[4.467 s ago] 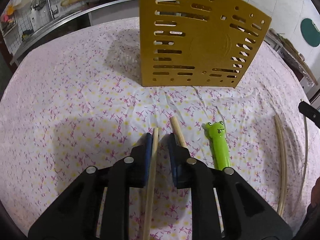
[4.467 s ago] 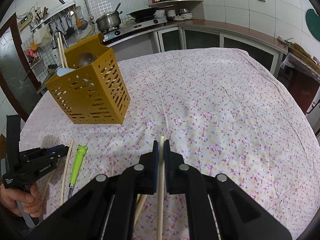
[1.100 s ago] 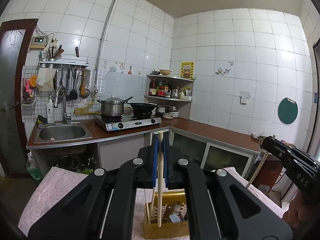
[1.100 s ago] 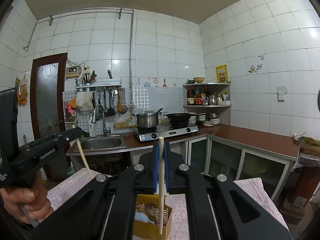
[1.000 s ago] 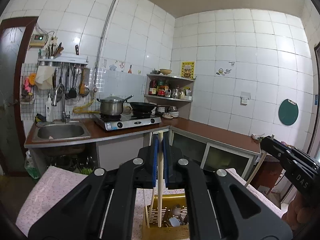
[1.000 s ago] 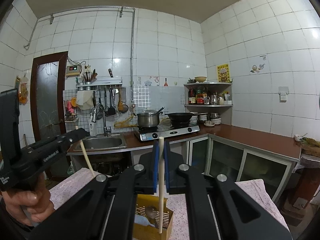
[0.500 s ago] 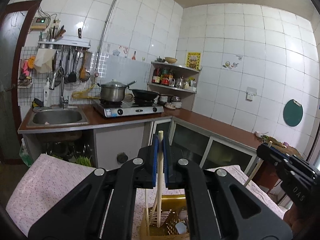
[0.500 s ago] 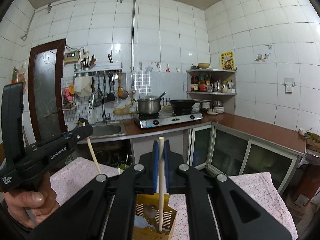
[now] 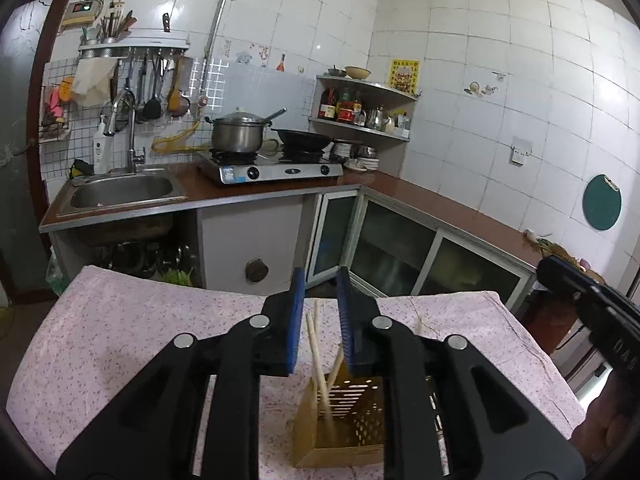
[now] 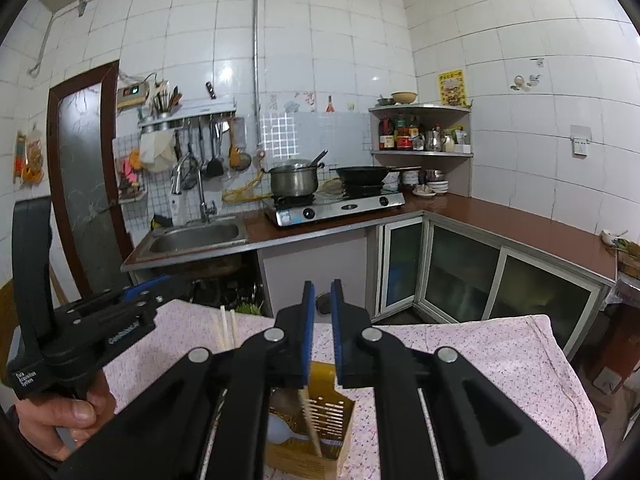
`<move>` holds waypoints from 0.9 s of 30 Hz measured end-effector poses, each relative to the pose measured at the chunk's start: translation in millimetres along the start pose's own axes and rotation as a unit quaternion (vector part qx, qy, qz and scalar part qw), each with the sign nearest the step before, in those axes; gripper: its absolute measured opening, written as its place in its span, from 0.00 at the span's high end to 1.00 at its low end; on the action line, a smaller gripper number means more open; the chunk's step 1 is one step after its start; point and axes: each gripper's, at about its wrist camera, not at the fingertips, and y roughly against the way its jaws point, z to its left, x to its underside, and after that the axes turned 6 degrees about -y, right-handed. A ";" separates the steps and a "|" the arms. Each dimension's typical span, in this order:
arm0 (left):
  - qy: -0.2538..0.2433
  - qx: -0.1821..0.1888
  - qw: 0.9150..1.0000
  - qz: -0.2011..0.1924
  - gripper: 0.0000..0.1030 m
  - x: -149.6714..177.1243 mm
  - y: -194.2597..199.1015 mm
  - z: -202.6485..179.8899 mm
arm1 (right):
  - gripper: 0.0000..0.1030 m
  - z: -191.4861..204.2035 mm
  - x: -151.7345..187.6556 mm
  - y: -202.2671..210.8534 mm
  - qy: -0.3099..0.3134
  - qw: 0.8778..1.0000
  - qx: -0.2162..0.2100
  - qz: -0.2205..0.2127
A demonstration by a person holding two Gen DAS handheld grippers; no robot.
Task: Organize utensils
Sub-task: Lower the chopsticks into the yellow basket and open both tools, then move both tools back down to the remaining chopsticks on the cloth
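"DAS" on right gripper [image 9: 600, 320]

The right hand-held gripper [image 10: 320, 322] hangs above a yellow slotted caddy [image 10: 336, 420] on a worktop [image 10: 480, 360] covered with a pink flowered cloth. Its blue-padded jaws are opening, with nothing between the pads. Just below them a pale chopstick [image 10: 310, 426] leans tilted inside the caddy, its top hidden behind the gripper; a white spoon [image 10: 280, 432] lies in the caddy's left part. At the left a hand [image 10: 64, 420] holds the left hand-held gripper [image 10: 160, 286], pointing right, and two chopstick tips [image 10: 227, 328] stand upright just beyond its body. Behind are a sink [image 10: 196, 236], a stove [image 10: 336, 202] bearing a pot [image 10: 294, 182] and a wok [image 10: 362, 176], and a corner shelf [image 10: 424, 154] of bottles.
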 end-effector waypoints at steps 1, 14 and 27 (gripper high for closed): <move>-0.002 -0.002 1.000 0.000 0.79 -0.2 2.5 0.8 | 0.88 -2.6 -0.8 3.3 -0.003 1.000 0.002 -0.003; 0.000 -0.030 0.997 0.066 0.75 57.4 50.1 36.5 | 0.87 -60.3 51.1 56.9 -0.037 0.996 0.066 0.039; 0.027 -0.025 0.986 0.162 0.73 169.1 79.7 35.3 | 0.87 -101.5 174.0 80.9 -0.094 0.975 0.118 0.164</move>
